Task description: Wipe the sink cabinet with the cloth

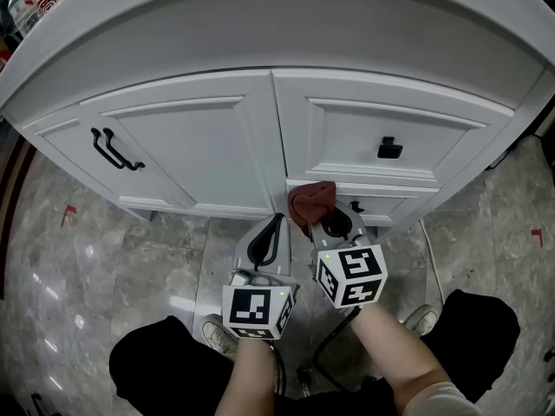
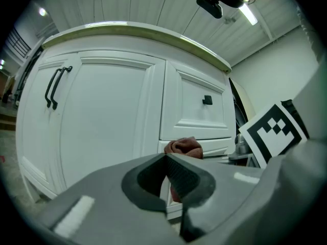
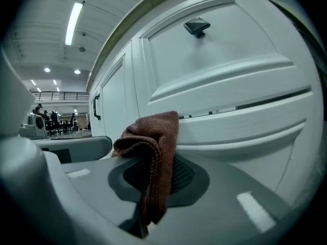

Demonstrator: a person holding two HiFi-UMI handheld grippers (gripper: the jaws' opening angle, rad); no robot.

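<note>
A white sink cabinet (image 1: 199,146) with two doors, drawers and black handles fills the head view. My right gripper (image 1: 332,224) is shut on a brown cloth (image 1: 310,199), which is bunched against the lower drawer front (image 1: 390,206) on the right side. In the right gripper view the cloth (image 3: 153,147) hangs between the jaws, close to the drawer edge (image 3: 240,126). My left gripper (image 1: 267,241) is shut with nothing in it, held low beside the right one, in front of the cabinet base. From the left gripper view the cloth (image 2: 183,147) shows beyond the shut jaws.
A black bar handle (image 1: 113,150) sits on the left door and a black knob (image 1: 389,149) on the upper right drawer. The grey countertop (image 1: 277,24) overhangs above. Marble floor tiles (image 1: 78,258) lie below. The person's shoes (image 1: 217,332) stand near the cabinet.
</note>
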